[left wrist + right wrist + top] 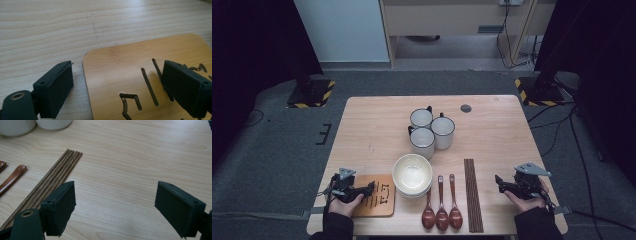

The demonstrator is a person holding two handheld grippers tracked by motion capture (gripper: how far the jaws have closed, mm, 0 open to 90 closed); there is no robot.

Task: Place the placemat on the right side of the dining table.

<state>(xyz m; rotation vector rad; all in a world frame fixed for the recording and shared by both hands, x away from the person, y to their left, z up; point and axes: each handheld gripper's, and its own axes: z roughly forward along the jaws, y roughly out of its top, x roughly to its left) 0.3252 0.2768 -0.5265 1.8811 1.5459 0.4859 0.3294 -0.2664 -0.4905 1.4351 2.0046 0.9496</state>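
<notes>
Hovering low over the near left part of the table (372, 125), the left gripper (117, 82) has its jaws spread wide, one over bare wood and the other over the bamboo board (140, 65), a flat slab with slots and characters cut through it. Nothing is pinched; the pads are clear of the board, whose left edge runs up between them. This board is the thing in hand, and it lies just left of the cream bowl (412, 174), which serves as the landmark for everything else. My reading is that the work is at its opening step, an approach to the board with no grip made yet. The next move seems to call for lowering the jaws so they straddle the board's thin edge, then closing squarely; a flat slab lying flush on the table gives little to bite on, so a pad may need to slip under the rim.

To the right of the bowl lie three dark wooden spoons (441, 205), then a bundle of chopsticks (472, 195), and farther right again the right gripper (115, 207), likewise gaping over bare table with nothing between its jaws. Beyond the bowl stand three white mugs (432, 131) close together.

Pale wood-grain covers the tabletop, and a small round grommet (466, 108) sits beyond the mugs. Around the table spreads grey carpet (272, 150); two stands with yellow-black striped bases (309, 95) flank its far corners, cables trail at the right, and dark curtains hang on both sides.
</notes>
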